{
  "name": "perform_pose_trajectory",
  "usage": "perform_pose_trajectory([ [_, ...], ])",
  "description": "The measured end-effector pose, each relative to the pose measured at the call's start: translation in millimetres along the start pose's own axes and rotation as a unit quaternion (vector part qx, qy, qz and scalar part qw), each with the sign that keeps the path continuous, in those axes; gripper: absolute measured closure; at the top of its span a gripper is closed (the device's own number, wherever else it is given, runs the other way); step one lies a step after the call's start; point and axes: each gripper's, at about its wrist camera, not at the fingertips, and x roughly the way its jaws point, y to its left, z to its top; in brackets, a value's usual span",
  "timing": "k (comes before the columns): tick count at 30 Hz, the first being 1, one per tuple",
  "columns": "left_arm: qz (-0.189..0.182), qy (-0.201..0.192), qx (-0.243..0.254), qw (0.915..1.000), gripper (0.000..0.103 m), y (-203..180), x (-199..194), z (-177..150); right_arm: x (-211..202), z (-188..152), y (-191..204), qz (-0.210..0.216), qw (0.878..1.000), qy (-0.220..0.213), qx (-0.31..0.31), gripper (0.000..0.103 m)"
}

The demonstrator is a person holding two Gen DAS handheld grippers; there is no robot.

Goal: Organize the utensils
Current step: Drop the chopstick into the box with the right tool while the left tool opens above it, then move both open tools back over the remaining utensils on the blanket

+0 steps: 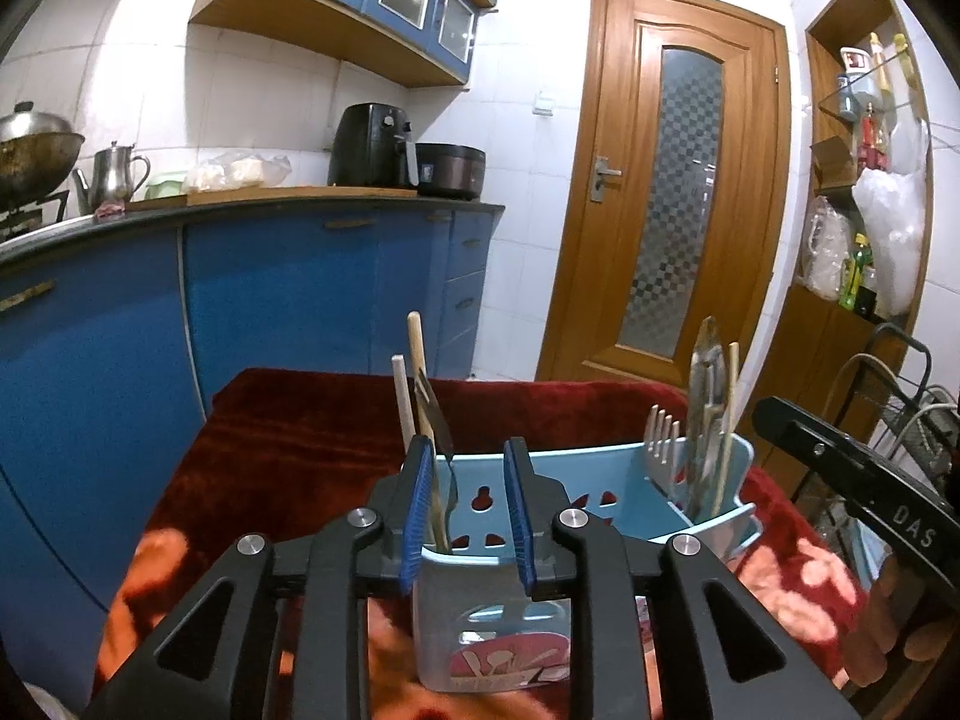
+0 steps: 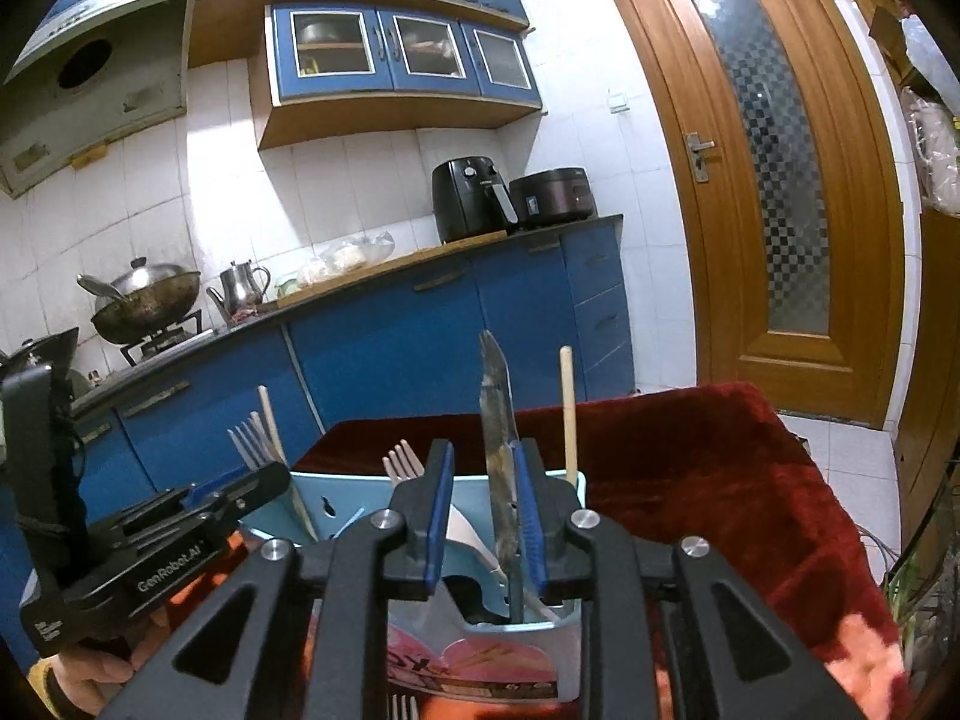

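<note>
A light blue utensil holder (image 1: pixel 576 480) (image 2: pixel 354 504) stands on a red blanket. My left gripper (image 1: pixel 468 510) is open around the holder's left compartment, where a knife (image 1: pixel 441 438) and wooden chopsticks (image 1: pixel 417 372) stand upright. The right compartment holds a fork (image 1: pixel 663 438), a worn knife (image 1: pixel 705 396) and a chopstick (image 1: pixel 726 414). My right gripper (image 2: pixel 480 522) is open around the worn knife (image 2: pixel 498 432), with its right pad close to the blade; whether it touches I cannot tell. A chopstick (image 2: pixel 567 414) and forks (image 2: pixel 405 462) stand beside it.
The red blanket (image 1: pixel 288 438) (image 2: pixel 708 480) covers the table. Blue kitchen cabinets (image 1: pixel 270 294) with an air fryer (image 1: pixel 372 144), kettle and wok stand behind. A wooden door (image 1: pixel 666 192) is at the back right. A shelf and wire rack (image 1: pixel 900 396) are at the right.
</note>
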Motion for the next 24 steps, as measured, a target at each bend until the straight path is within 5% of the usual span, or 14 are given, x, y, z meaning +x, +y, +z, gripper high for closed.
perform_pose_trajectory([
  [12, -0.011, 0.030, -0.004, 0.9995, 0.078, -7, -41, 3, -42, 6, 5, 0.022, 0.999, 0.024, 0.034, 0.078],
  [24, -0.033, 0.088, -0.011, 0.9955, 0.078, -9, -78, -21, -89, -21, 19, -0.006, 0.996, 0.089, 0.010, 0.078],
])
